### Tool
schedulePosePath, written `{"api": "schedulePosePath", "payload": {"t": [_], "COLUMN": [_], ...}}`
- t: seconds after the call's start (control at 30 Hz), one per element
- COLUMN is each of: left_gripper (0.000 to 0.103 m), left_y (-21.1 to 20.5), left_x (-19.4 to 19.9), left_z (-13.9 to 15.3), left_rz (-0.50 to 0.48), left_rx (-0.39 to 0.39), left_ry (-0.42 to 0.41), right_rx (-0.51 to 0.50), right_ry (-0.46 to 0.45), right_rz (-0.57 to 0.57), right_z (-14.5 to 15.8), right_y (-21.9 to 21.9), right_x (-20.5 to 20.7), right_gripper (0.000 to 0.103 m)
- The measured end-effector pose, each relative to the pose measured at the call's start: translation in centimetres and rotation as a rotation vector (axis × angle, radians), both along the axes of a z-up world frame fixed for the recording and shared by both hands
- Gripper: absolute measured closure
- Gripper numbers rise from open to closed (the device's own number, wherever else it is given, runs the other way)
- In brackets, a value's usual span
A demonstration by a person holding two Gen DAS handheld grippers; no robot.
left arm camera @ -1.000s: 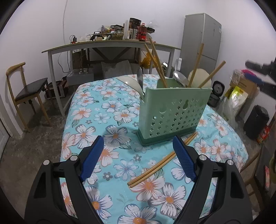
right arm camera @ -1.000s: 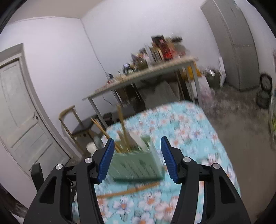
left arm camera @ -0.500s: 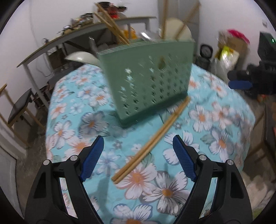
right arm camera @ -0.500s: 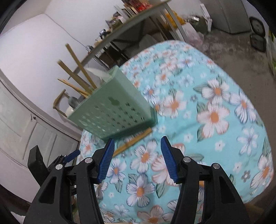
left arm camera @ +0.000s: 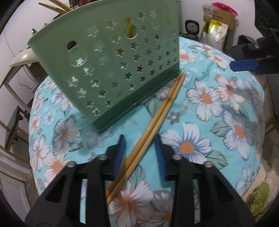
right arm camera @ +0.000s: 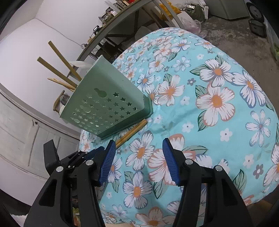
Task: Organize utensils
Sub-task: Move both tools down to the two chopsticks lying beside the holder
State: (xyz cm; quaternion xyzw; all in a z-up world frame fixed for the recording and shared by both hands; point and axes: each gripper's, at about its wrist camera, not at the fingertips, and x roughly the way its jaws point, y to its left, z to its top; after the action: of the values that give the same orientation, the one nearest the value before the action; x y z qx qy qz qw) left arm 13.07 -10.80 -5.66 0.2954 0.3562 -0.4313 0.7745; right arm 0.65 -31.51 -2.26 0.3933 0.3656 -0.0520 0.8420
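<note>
Left tool (left arm camera: 140,153) is closing around the chopstick pair (left arm camera: 157,120) lying beside the green holder (left arm camera: 111,69), not yet clamped; my right tool (right arm camera: 139,160) waits released. Other utensils already stand inside.

Chopsticks (left arm camera: 162,108) on table (left arm camera: 226,108), just before holder (left arm camera: 111,66); utensils (right arm camera: 57,69) in holder.

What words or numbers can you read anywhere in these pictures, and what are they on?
None can be read.
Cardboard box on the floor: any print is too blurred.
Yellow-green bag beside it: markings too small to read.
Bottles and packets on the back table: labels too small and blurred.
Green utensil holder: only star cut-outs, no writing.
Flowered tablecloth: no writing.
</note>
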Motion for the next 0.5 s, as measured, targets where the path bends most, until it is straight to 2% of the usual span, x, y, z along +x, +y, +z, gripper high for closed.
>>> {"api": "schedulePosePath", "payload": {"t": [0.2, 0.23, 0.5], "left_gripper": [0.084, 0.092, 0.096], "left_y": [-0.6, -0.6, -0.5], "left_x": [-1.4, -1.8, -3.9], "left_z": [-0.2, -0.2, 0.2], "left_rz": [-0.047, -0.059, -0.088], "left_rx": [0.002, -0.001, -0.008], "left_ry": [-0.060, -0.064, -0.069], "right_rx": [0.013, 0.015, 0.017], "right_ry": [0.000, -0.001, -0.005], "right_rz": [-0.006, -0.006, -0.004], "right_z": [-0.2, -0.2, -0.3], "right_y": [-0.4, -0.4, -0.3], "right_x": [-0.2, -0.3, -0.4], "right_gripper": [0.048, 0.048, 0.048]}}
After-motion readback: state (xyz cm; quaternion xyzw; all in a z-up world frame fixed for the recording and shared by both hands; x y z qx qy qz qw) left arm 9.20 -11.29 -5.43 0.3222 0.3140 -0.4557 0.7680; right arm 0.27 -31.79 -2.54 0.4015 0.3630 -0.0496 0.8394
